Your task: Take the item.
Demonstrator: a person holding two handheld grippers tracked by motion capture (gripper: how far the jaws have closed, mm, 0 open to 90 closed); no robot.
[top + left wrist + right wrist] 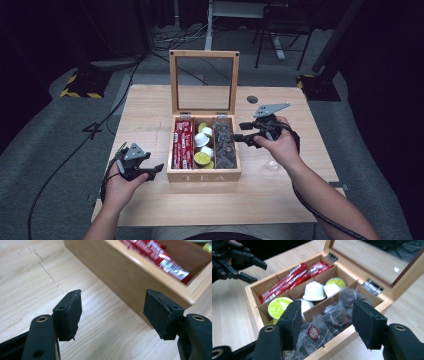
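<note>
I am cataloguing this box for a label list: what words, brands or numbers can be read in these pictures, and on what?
"TEA": on the front wall of the wooden box.
Red sachets: white print, too blurred to read.
Clear tea bags: small red tags, too small to read.
Green-lidded capsules: faint print, unreadable.

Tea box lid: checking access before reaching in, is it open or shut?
Open: the glass-paned lid stands upright behind the tea box, compartments exposed.

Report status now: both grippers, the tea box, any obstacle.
Left gripper open beside tea box. Right gripper open over clear tea bags. Lid upright, nothing blocking.
</note>
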